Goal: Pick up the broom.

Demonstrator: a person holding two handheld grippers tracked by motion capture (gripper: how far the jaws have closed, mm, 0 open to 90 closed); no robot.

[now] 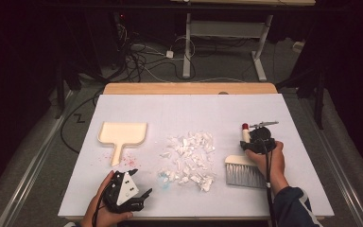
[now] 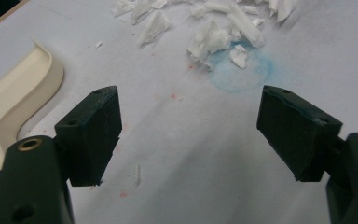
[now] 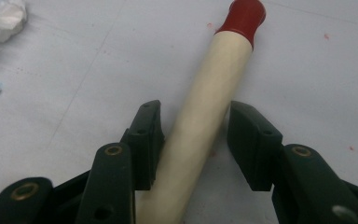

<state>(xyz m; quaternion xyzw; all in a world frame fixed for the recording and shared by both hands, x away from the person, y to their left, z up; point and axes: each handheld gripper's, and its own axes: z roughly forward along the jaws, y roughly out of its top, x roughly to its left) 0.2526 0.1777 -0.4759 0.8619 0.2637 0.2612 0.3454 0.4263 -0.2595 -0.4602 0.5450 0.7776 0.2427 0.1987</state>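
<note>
A hand brush lies at the right of the white board, with grey bristles (image 1: 243,175) and a cream handle (image 3: 205,107) ending in a red tip (image 3: 244,16). My right gripper (image 3: 193,116) straddles that handle. One pad rests against it and a small gap shows at the other pad. A pile of torn white paper scraps (image 1: 189,158) sits mid-board. The cream dustpan (image 1: 123,132) lies to the left, handle toward me. My left gripper (image 1: 144,194) rests near the front edge, open and with nothing between its pads, pointing toward the scraps (image 2: 214,28).
A faint blue ring stain (image 2: 242,72) marks the board beside the nearest scraps. Small red specks dot the board near the dustpan handle (image 2: 14,102). The white board (image 1: 194,109) covers a wooden table, with dark floor, cables and table legs beyond.
</note>
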